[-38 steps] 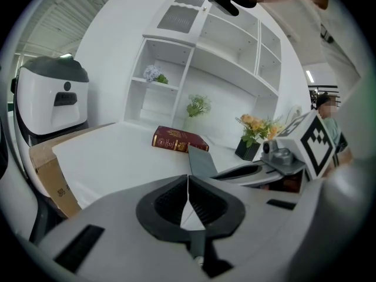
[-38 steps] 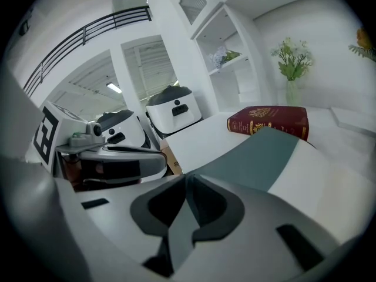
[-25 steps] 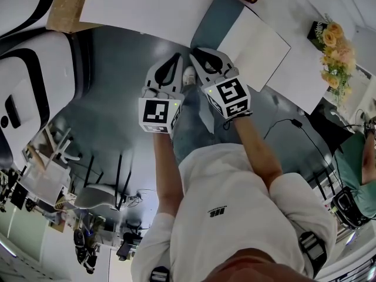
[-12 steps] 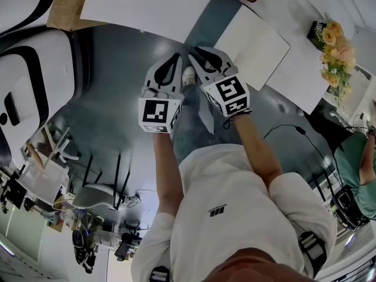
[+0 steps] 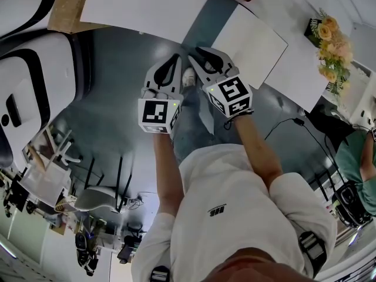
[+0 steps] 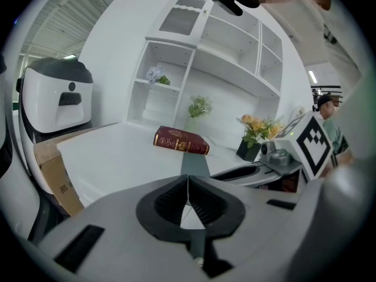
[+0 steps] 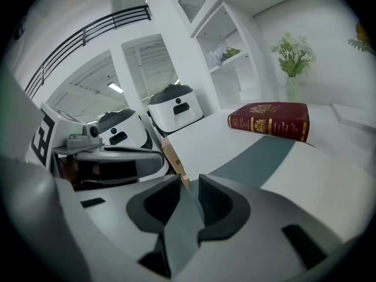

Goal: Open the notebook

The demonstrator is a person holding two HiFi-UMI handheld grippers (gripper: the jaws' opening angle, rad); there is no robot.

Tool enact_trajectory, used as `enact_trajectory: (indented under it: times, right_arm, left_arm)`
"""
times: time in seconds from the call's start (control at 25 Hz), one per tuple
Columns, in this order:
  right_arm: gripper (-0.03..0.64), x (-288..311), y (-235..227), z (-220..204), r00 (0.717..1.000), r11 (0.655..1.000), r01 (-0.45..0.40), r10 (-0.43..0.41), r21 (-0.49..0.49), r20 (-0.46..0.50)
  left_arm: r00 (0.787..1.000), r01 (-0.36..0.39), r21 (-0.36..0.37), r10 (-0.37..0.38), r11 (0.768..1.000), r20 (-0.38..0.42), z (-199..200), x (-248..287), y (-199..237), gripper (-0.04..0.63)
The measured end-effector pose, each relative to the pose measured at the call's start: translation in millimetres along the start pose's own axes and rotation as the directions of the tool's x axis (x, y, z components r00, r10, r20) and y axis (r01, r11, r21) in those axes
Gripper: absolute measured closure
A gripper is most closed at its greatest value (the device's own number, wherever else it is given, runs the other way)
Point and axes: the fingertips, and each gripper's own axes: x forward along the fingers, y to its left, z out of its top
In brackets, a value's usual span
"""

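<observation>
A closed red notebook (image 6: 181, 140) lies on the white table (image 6: 117, 151) below shelves (image 6: 223, 57)

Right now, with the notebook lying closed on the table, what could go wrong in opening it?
1. The notebook lies with its spine facing this side, so a pinch from here may shove or lift it whole rather than open it.
2. The left gripper is shut. The right gripper has just been opening its jaws, with nothing between them, but the gap looks narrow.
</observation>
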Motion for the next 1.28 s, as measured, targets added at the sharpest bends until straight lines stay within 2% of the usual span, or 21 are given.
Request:
enact_trajectory:
  times: [0.28, 0.68, 1.28]
  right_arm:
    - [0.545, -15, -2, 15, 0.999, 1.0, 0.024, -0.024, -0.002, 0.047]
    - [0.555, -55, -6, 33, 0.988, 0.991, 0.12, -0.114, -0.059, 0.103]
    - [0.56, -103, 6, 37, 0.968, 0.977, 0.209, -0.2, -0.043, 0.15]
  left_arm:
    - [1.0, 0.014, 0.016, -0.014, 1.0, 0.006, 6, -2, -5, 0.595]
    - [0.998, 0.051, 0.058, -0.052, 0.997, 0.024, 23, -11, -22, 0.595]
    - [0.99, 0.141, 0.113, -0.143, 0.984, 0.01, 35, -30, -56, 0.595]
